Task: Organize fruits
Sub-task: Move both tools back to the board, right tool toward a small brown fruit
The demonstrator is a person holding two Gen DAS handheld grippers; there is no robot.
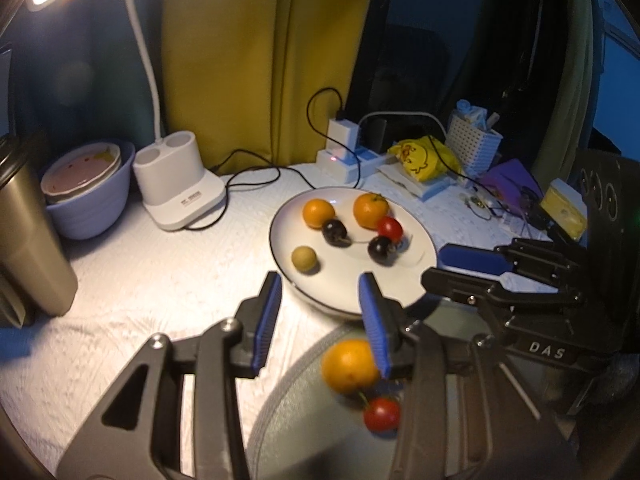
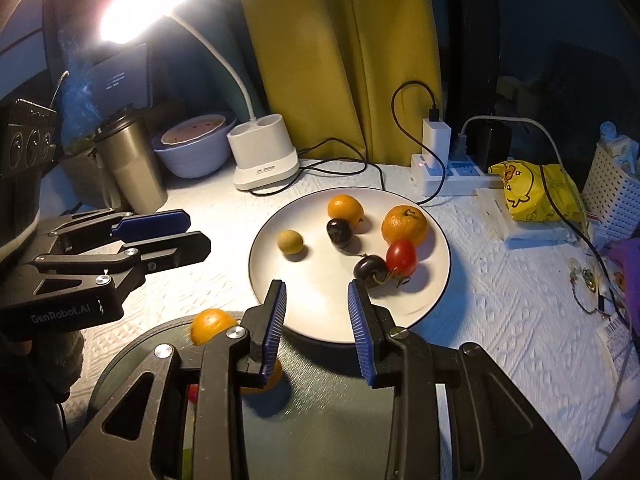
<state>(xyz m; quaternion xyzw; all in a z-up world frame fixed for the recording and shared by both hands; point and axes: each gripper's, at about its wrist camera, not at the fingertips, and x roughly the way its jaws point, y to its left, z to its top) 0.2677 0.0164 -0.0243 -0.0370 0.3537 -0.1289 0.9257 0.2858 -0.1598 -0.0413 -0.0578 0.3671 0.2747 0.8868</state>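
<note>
A lit white desk lamp [image 2: 262,160] brightens the pale textured tabletop [image 2: 500,300] (mustard-yellow curtain [image 2: 344,60] behind, dim surroundings).

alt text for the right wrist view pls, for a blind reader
The right tongs, open and empty, hang over the near rim of a white plate holding two oranges, two dark cherries, a red cherry tomato and a small green fruit. A dark dish below holds another orange; the left tongs sit at left, under a lit desk lamp.

A lived-in home desk: ahead of the claws, a lit desk lamp [image 2: 256,148] against a yellow curtain [image 2: 340,60], a loaded power strip [image 2: 452,172], 1 steel tumbler [image 2: 132,160], stacked bowls [image 2: 192,148].
</note>
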